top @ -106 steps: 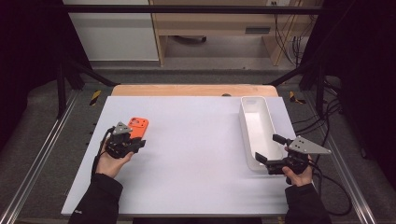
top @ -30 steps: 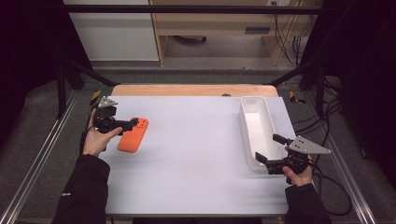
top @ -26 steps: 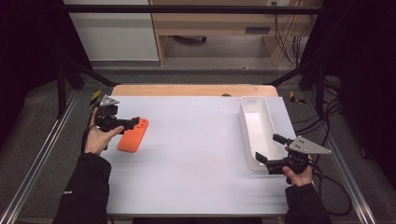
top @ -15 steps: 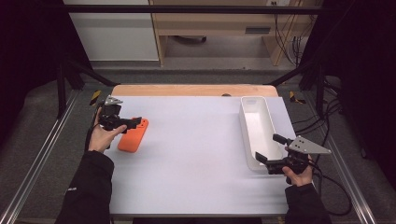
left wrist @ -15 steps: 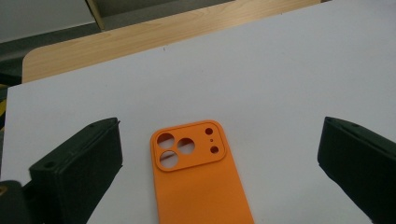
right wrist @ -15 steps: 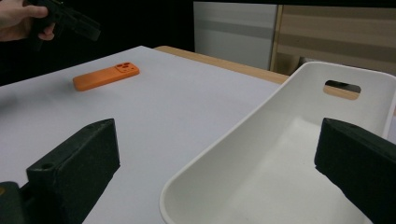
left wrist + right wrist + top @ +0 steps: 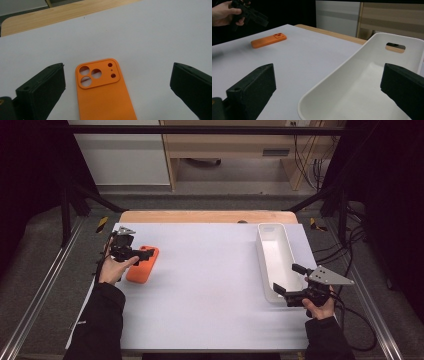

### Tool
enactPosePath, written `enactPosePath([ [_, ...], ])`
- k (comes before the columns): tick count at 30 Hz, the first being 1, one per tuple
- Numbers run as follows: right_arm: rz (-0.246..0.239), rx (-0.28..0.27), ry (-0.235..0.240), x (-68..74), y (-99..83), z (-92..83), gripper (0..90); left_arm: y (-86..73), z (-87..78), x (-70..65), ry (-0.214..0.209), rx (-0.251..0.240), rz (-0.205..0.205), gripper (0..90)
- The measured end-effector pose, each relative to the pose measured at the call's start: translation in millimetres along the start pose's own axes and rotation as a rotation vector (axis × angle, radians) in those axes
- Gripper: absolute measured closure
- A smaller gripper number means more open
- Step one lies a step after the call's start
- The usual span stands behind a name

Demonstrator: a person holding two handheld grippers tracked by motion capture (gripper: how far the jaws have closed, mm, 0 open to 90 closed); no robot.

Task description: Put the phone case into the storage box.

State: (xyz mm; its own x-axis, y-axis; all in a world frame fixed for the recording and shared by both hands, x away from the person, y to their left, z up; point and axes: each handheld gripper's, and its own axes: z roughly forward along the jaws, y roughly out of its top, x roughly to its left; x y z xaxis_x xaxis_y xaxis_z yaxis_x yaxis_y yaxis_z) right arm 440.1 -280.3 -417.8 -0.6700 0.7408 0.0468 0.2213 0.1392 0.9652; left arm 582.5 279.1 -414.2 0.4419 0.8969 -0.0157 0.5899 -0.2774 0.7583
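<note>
An orange phone case [image 7: 141, 266] lies flat on the white table, back side up, with its camera cut-outs [image 7: 98, 73] pointing away from my left gripper. That left gripper [image 7: 148, 253] hovers over the case's far end, its jaws wide open with nothing between them; seen along the jaws [image 7: 119, 75], the case sits centred in the gap below. My right gripper [image 7: 289, 280] is open at the near end of a white tray [image 7: 261, 254], its jaws straddling the near rim [image 7: 337, 72]. The tray holds nothing.
The white table top [image 7: 210, 290] spreads between case and tray. A wooden strip [image 7: 205, 216] runs along the back edge. Metal rails [image 7: 45, 285] flank the table, and cables [image 7: 360, 320] trail on the right.
Since 3.5 s ago the left hand has gone from the case's near side to its far left, and the case now lies slightly nearer. In the last second the left gripper edged right. The right gripper stayed put.
</note>
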Motion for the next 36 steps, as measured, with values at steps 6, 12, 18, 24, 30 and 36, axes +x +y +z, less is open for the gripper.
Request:
enactPosePath([
  [6,-0.001,-0.002,0.001,-0.1,0.1,-0.3,0.3,-6.6,5.7,0.1,-0.002,0.015,-0.005,0.0],
  [12,0.0,-0.001,0.001,0.3,-0.1,0.2,0.3,-11.6,12.3,-0.5,0.001,0.04,-0.008,0.0],
  [18,0.001,-0.002,0.001,0.0,0.0,-0.1,0.3,-14.2,18.1,-0.5,0.005,0.06,-0.006,0.0],
  [24,0.003,0.0,0.0,0.1,-0.1,0.2,0.3,-17.6,21.5,3.4,0.02,0.079,-0.019,0.0],
  [30,0.002,-0.002,-0.001,0.0,0.0,0.0,0.4,-23.4,25.1,5.6,0.023,0.096,-0.033,0.0],
  [36,0.005,0.0,-0.001,0.4,-0.2,0.4,0.3,-27.9,28.9,6.4,0.025,0.107,-0.044,0.0],
])
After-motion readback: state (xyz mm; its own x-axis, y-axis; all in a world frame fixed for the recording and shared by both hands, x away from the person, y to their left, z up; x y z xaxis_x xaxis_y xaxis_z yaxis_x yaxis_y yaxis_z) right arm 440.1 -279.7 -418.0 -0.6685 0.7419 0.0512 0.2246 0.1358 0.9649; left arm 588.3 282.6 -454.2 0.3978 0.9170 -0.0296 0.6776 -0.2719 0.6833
